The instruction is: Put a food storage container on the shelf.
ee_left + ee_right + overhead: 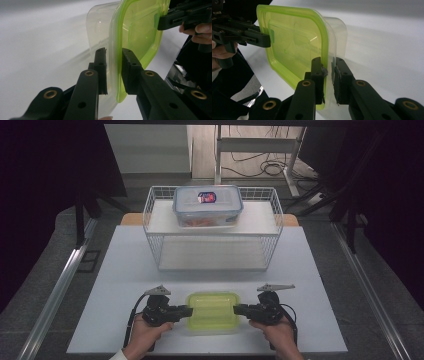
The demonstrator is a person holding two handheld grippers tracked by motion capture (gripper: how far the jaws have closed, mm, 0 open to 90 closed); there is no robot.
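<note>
From above: clear container with lime-green lid [212,312] sitting flat at the near edge of the white table [120,265], left claw [186,310] and right claw [237,309] clamped on its short ends. Wire basket [152,222] behind, well apart. Left gripper view: jaws pinching the lid's rim [115,62], translucent tub wall beside. Right gripper view: same pinch on the opposite rim [325,62], lid glossy, faintly see-through.

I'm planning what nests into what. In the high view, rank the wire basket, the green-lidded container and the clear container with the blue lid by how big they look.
1. wire basket, clearly largest.
2 and 3. clear container with the blue lid and green-lidded container look about alike; the green one sits nearer the camera, so I won't rank them.
</note>
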